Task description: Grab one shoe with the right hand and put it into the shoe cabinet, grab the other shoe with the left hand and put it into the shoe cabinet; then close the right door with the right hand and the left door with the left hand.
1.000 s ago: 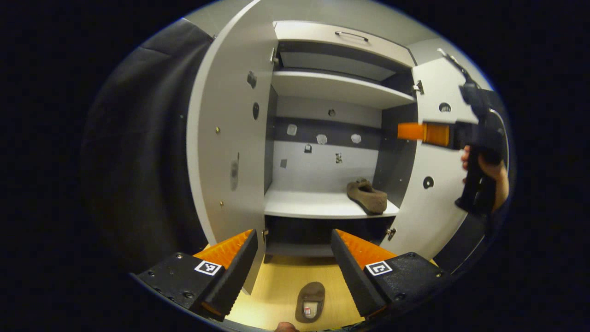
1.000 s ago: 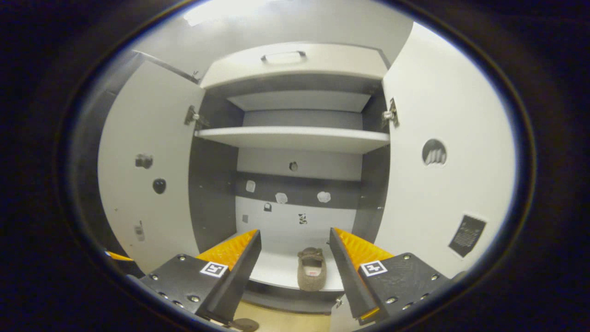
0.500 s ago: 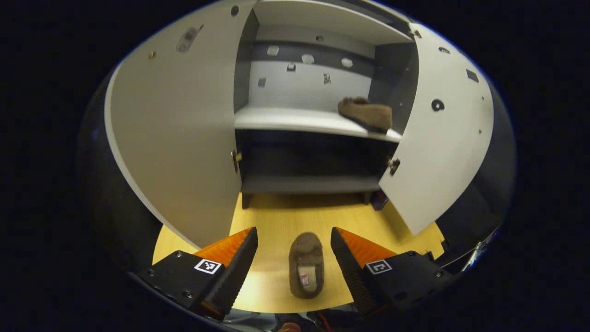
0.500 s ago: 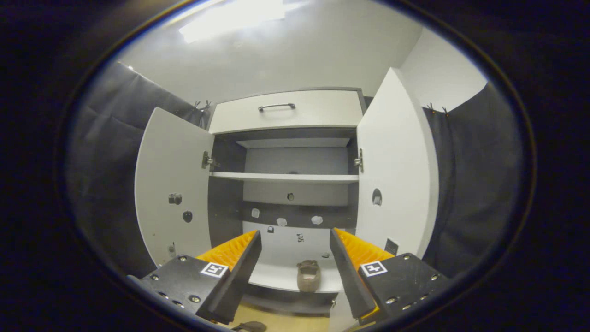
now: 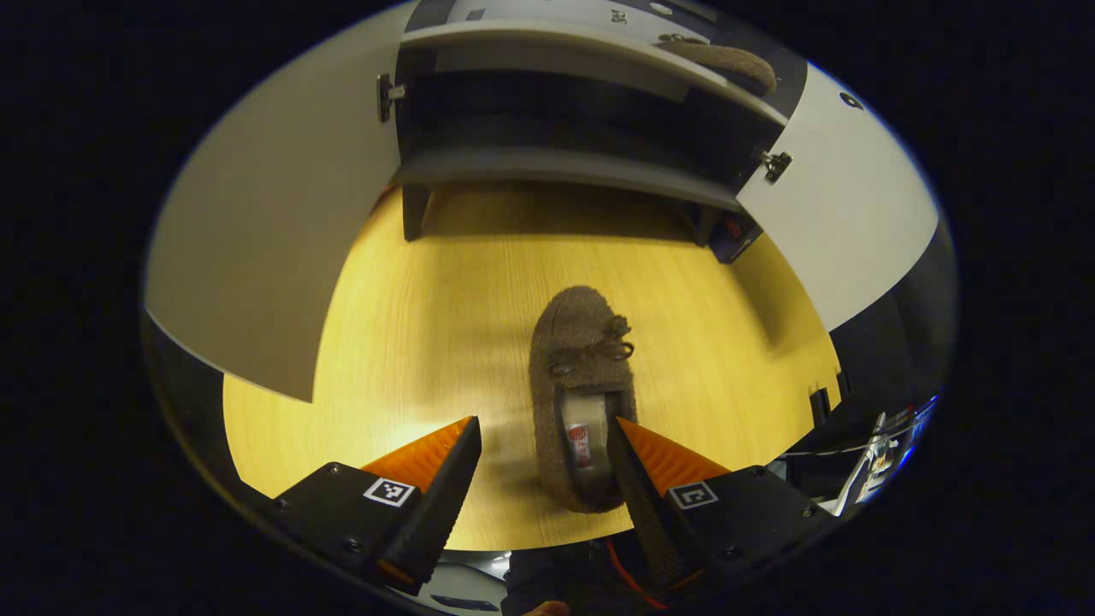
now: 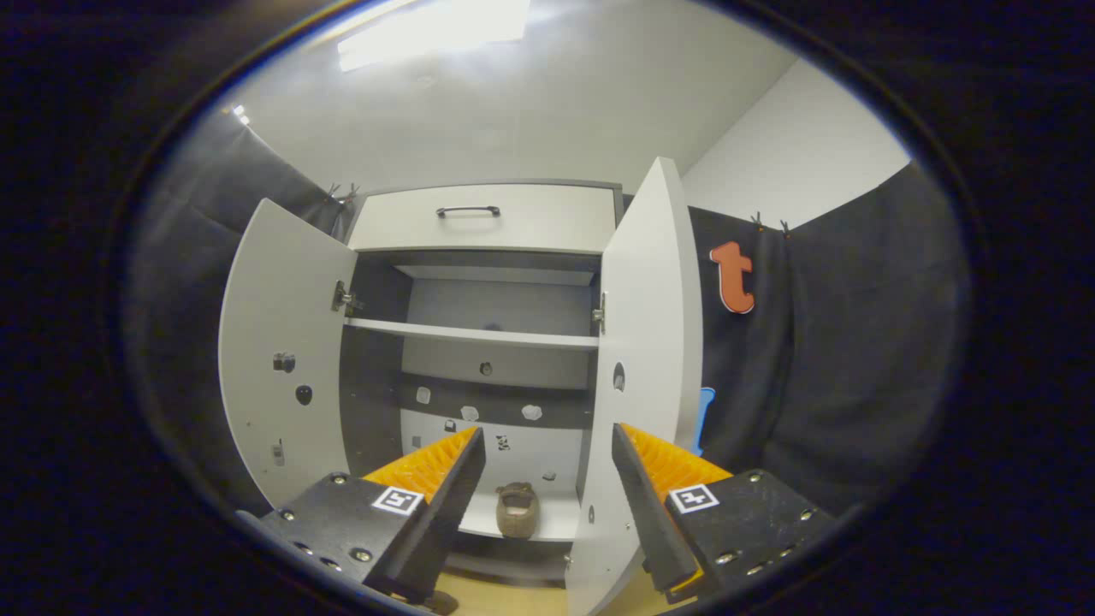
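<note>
A brown fuzzy shoe (image 5: pixel 582 385) lies on the wooden floor (image 5: pixel 411 342), toe toward the cabinet. My left gripper (image 5: pixel 543 488) hangs open just above it, the shoe's heel lying between the fingers and close to the right one. The second brown shoe (image 6: pixel 517 509) (image 5: pixel 727 58) sits on the shoe cabinet's lower shelf (image 6: pixel 547 522). My right gripper (image 6: pixel 547 505) is open and holds nothing, well back from the cabinet. Both doors stand open: left door (image 6: pixel 274 359) (image 5: pixel 274 231), right door (image 6: pixel 642 385) (image 5: pixel 847 205).
A drawer with a dark handle (image 6: pixel 466 210) tops the cabinet, and an upper shelf (image 6: pixel 470 334) is bare. Black cloth wall (image 6: pixel 838 368) stands to the right of the cabinet. A small dark object (image 5: pixel 736 235) sits by the cabinet's foot.
My left gripper has tipped down from the cabinet and moved in over the floor shoe. My right gripper has drawn back from the cabinet and shifted right, leaving its shoe on the shelf.
</note>
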{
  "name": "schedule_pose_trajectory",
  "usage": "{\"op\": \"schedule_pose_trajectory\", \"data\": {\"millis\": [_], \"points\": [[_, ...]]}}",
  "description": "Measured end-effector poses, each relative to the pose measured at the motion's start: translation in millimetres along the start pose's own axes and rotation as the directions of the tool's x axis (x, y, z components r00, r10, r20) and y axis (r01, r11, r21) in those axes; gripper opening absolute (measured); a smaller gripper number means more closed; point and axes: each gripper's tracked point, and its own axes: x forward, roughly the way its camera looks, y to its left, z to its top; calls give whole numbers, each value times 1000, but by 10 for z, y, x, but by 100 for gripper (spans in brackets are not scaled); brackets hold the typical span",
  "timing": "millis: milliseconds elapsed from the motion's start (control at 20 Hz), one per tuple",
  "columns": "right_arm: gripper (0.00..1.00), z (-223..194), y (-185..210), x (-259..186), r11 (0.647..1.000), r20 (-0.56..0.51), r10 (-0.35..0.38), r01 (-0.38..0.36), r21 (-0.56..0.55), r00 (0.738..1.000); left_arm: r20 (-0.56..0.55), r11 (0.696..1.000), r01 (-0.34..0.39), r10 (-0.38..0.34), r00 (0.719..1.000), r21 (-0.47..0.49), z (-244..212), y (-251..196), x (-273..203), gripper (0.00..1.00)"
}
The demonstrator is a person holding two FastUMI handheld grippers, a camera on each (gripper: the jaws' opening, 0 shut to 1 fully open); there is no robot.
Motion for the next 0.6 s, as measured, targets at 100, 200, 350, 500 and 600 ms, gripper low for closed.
{"op": "schedule_pose_trajectory", "data": {"millis": [100,200,350,500,600], "points": [[89,2,-63,-41,1000,-2,-20,20,-17,1000,-41,1000,7,-8,999,-11,-86,36,140,90],[89,3,-107,-91,999,-6,-32,32,-23,999,-89,999,22,-24,996,-29,-172,54,229,87],[91,11,-131,-151,999,-8,-32,32,-17,999,-165,999,23,-30,986,-45,-315,62,365,79],[91,23,-198,-220,998,-9,-50,50,-29,999,-208,998,-3,-11,978,-63,-405,70,488,69],[89,13,-251,-252,997,-16,-68,67,-36,998,-206,995,20,-41,978,-100,-407,-23,528,57]]}}
